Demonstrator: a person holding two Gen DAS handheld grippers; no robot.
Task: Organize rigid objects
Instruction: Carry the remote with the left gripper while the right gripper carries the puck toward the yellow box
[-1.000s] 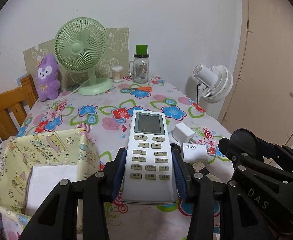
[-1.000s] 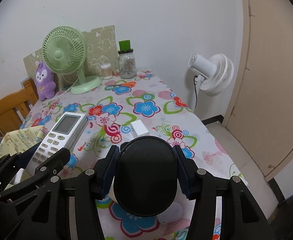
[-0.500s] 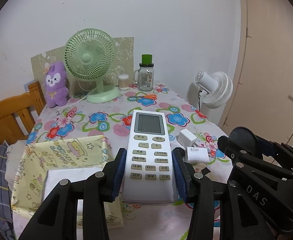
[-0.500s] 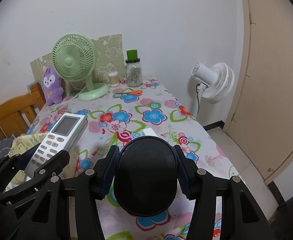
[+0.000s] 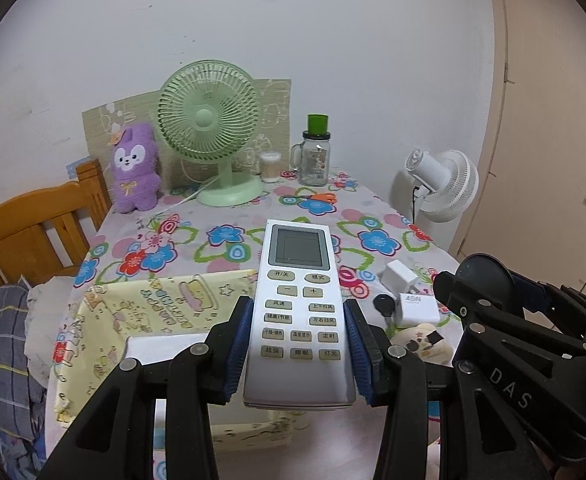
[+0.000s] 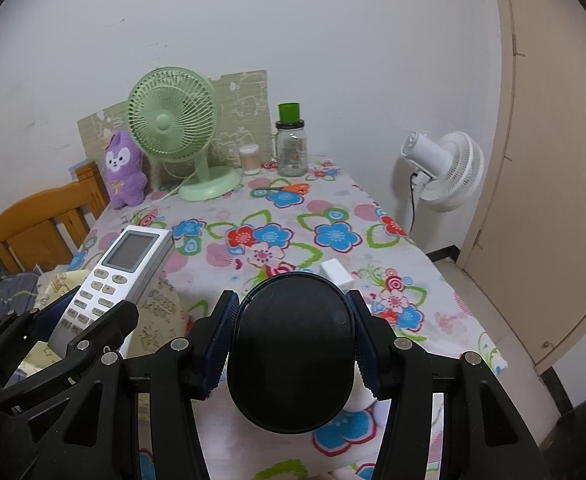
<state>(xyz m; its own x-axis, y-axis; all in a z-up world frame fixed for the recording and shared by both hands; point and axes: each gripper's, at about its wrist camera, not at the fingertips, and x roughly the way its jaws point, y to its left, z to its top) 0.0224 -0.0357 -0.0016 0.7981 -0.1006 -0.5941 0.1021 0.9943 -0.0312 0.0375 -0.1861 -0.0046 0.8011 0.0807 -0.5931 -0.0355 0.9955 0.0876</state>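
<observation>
Fingers of the left gripper (image 5: 297,354) are clamped on a white remote control (image 5: 299,312), held above a yellow fabric box (image 5: 161,304). Right gripper (image 6: 291,340) squeezes a black oval object (image 6: 291,352) over the flowered bench (image 6: 293,216). Further back stands a green fan (image 5: 209,128).

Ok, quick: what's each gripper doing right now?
Left gripper: closed on the white remote.
Right gripper: closed on a black oval object.

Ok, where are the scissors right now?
The scissors lie flat at the table's far end, in front of the glass jar and right of the green fan's base.
</observation>
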